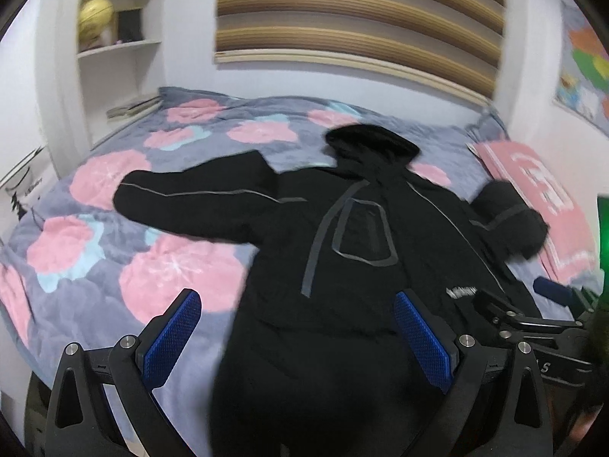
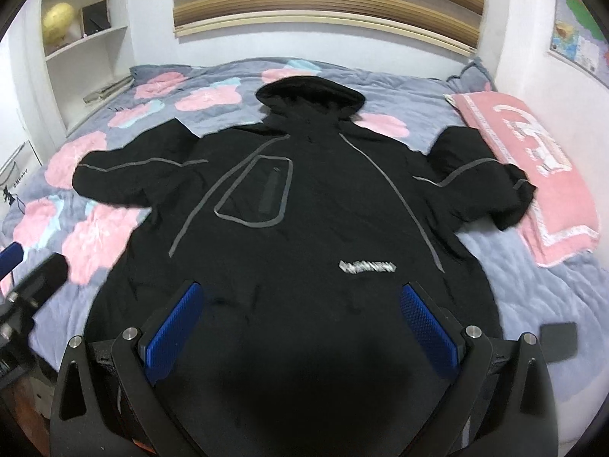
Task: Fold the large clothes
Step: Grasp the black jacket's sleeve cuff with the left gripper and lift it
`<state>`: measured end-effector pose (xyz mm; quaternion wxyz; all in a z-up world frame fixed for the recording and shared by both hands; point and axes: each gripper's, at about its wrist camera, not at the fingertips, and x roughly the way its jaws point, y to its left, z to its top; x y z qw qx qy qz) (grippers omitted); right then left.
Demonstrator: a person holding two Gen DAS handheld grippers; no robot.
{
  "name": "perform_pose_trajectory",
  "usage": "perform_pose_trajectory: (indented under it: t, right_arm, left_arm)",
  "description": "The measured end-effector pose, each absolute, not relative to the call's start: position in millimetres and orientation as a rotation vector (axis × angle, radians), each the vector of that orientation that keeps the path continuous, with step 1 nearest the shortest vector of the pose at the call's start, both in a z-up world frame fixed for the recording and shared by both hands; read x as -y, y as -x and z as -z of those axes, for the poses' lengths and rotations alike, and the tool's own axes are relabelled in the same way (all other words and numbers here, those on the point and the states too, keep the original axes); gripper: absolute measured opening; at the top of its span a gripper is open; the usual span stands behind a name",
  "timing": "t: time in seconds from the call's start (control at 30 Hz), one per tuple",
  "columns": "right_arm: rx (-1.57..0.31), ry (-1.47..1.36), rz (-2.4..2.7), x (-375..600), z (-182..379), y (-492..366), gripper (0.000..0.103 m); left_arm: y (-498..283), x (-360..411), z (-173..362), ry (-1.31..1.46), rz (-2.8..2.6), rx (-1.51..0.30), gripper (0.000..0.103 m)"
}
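Both grippers' fingers (image 2: 173,333) gape over black jacket (image 2: 304,198) spread on bed (image 2: 533,266)

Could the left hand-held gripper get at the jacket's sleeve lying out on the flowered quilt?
Probably yes. The left hand-held gripper is open, and the sleeve lies flat on the quilt with nothing on it or between them.

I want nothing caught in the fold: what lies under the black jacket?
The black jacket lies spread on the flowered quilt; one sleeve end rests on the pink pillow. Anything beneath its body is hidden.
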<state>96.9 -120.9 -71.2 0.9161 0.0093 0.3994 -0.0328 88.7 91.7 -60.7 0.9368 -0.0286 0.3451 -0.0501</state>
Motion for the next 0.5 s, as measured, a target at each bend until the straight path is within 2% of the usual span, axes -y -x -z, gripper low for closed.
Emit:
perform_pose_trajectory:
  t: [0.27, 0.5]
  right_arm:
    - [-0.677, -0.049, 0.068, 101, 108, -190, 0.103]
    - [-0.695, -0.061, 0.121, 91, 196, -242, 0.103]
  left_arm:
    - [-181, -226, 90, 0.229, 0.012, -0.646, 0.101]
    - [-263, -331, 138, 0.387, -0.089, -0.669, 0.101]
